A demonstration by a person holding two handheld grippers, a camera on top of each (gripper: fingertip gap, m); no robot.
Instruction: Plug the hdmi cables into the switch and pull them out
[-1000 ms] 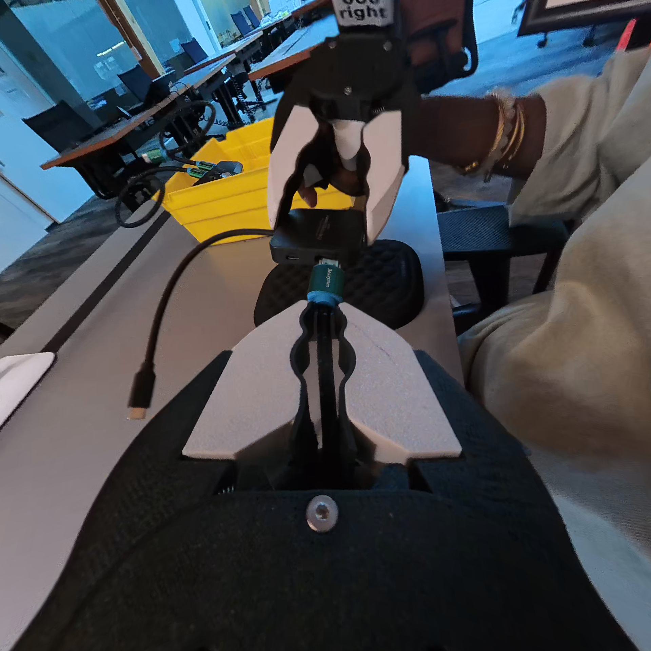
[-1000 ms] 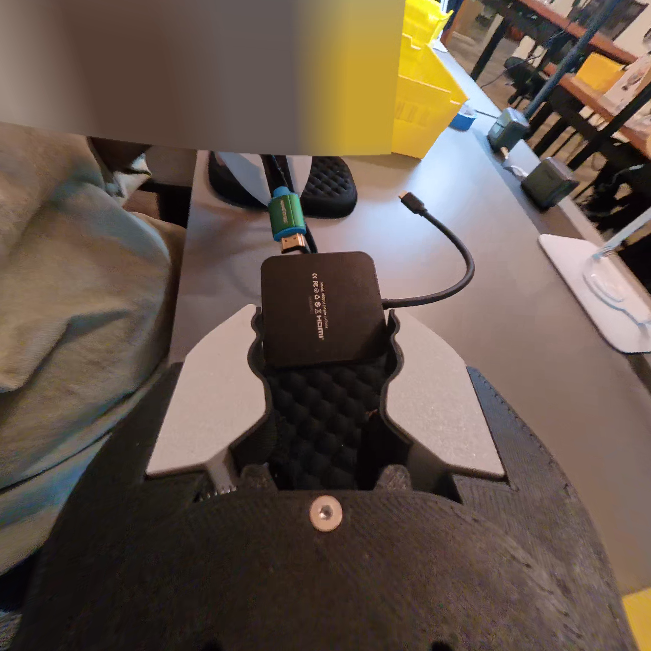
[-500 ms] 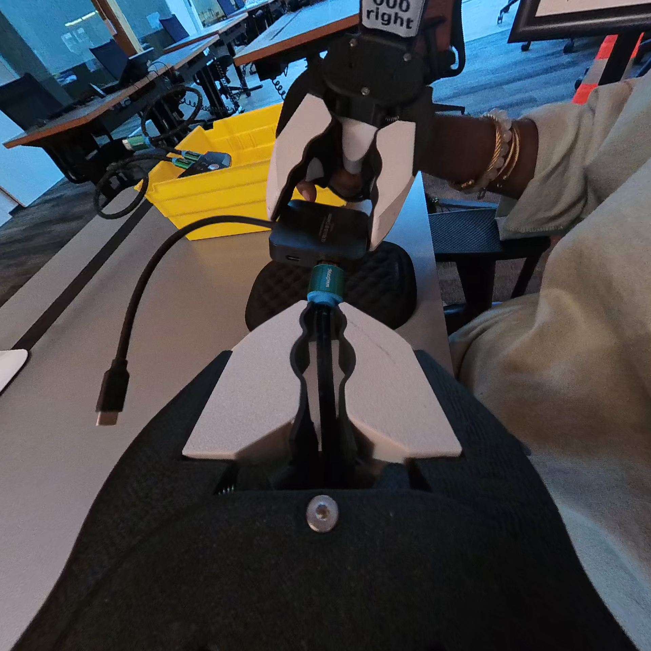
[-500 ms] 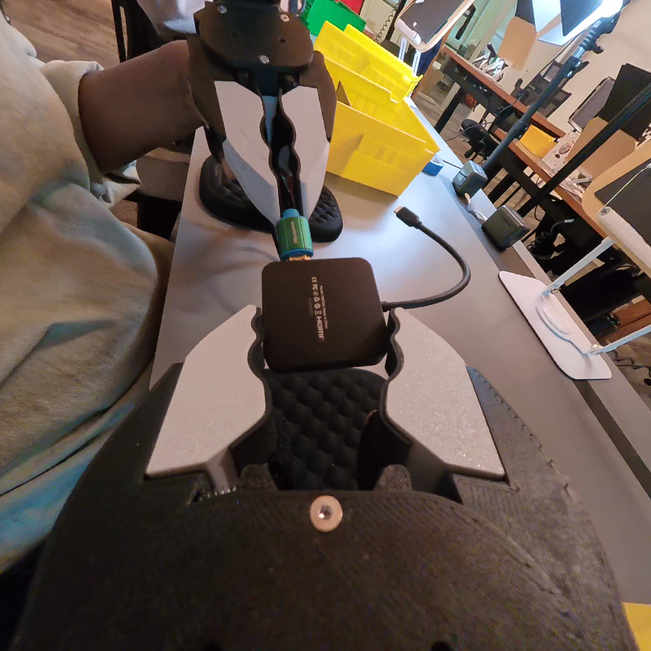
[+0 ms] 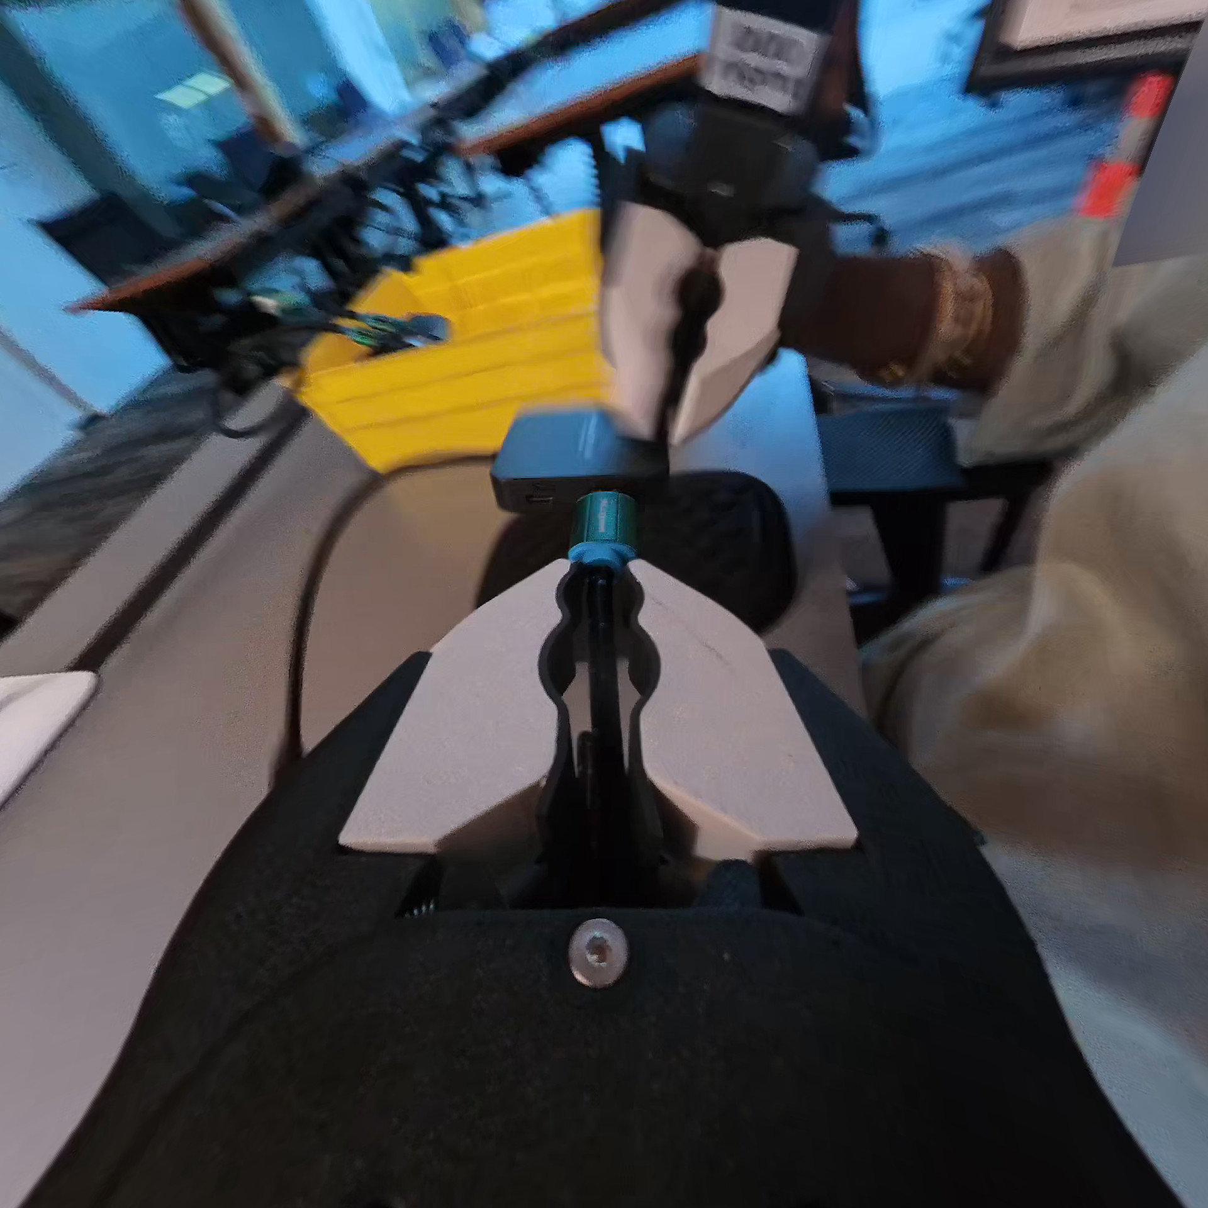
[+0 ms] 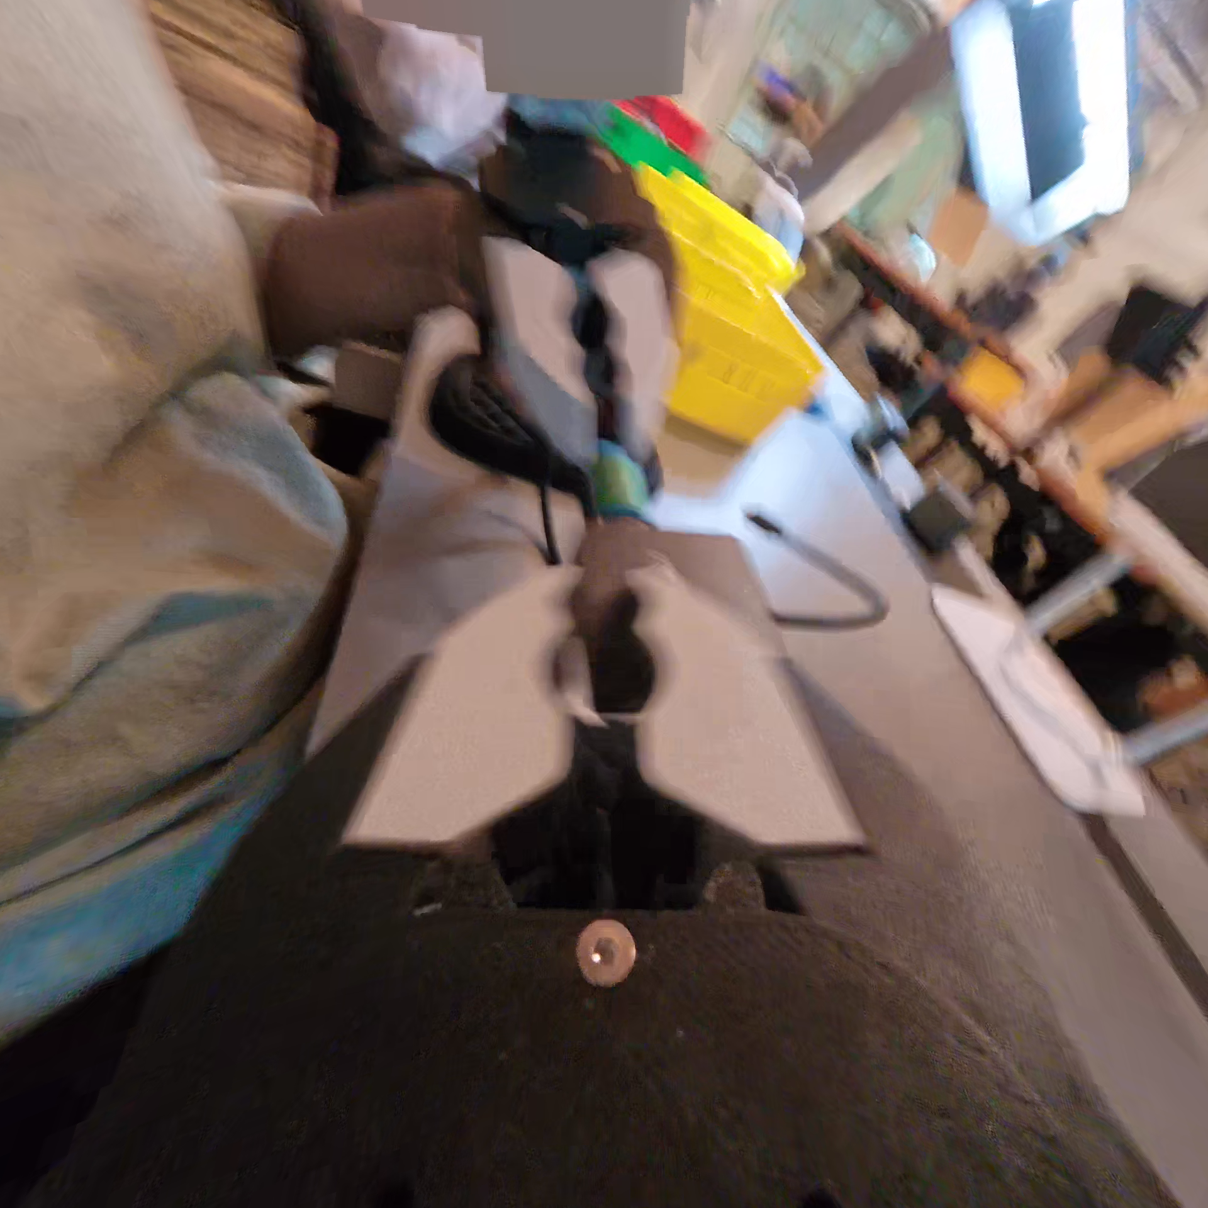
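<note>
My left gripper [image 5: 600, 569] is shut on the black HDMI cable just behind its green plug [image 5: 603, 520]. The plug sits in the front edge of the black switch [image 5: 569, 451], with no bare metal showing. The switch hangs in the air above a black pad [image 5: 712, 542]. My right gripper [image 6: 611, 585] has its fingers close together at the switch's [image 6: 693, 569] near corner; the view is blurred. It also shows in the left wrist view [image 5: 667, 425], at the switch's far right corner. The left gripper [image 6: 588, 405] and green plug [image 6: 618, 484] face me in the right wrist view.
The switch's short cable [image 6: 823, 608] trails over the grey table [image 5: 196, 686]. Yellow bins [image 5: 470, 372] stand behind the switch. A white stand base [image 6: 1033, 693] lies on the table to the right. The person's sleeve [image 5: 1078, 654] is close beside the left gripper.
The right gripper's fingers went from a wide hold across the switch's sides to a narrow pinch at its corner. The plug went deeper into the switch. Both views are now motion-blurred.
</note>
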